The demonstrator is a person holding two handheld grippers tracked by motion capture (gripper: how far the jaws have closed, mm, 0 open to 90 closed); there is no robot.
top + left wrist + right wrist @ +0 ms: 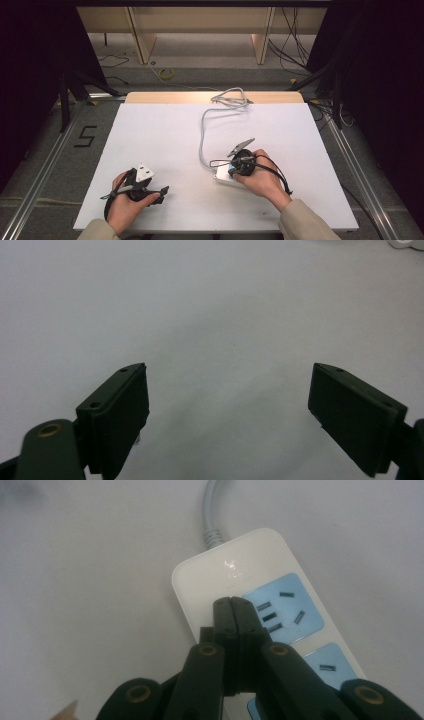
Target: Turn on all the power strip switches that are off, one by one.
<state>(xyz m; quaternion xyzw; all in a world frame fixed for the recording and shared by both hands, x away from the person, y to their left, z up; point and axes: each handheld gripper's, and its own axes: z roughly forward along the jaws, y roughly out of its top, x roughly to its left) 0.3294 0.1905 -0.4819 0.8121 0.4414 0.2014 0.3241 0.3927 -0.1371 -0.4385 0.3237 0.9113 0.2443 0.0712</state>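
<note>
Power strip (260, 610) directly beneath right gripper (233, 602), white body, blue socket panels just right of tips; grey cord (202, 135) running away beyond. Right hand (260, 177) wrapped over gripper, angled down onto strip. Jaws pressed together, nothing between, tips over strip's white face; contact unclear. Left gripper (227, 395) well apart, low over bare white table (200, 305), jaws wide, holding nothing.

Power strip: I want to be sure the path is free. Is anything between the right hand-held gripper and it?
Nothing visible. The right hand-held gripper, jaws shut, sits right over the power strip, at its blue socket panel.
</note>
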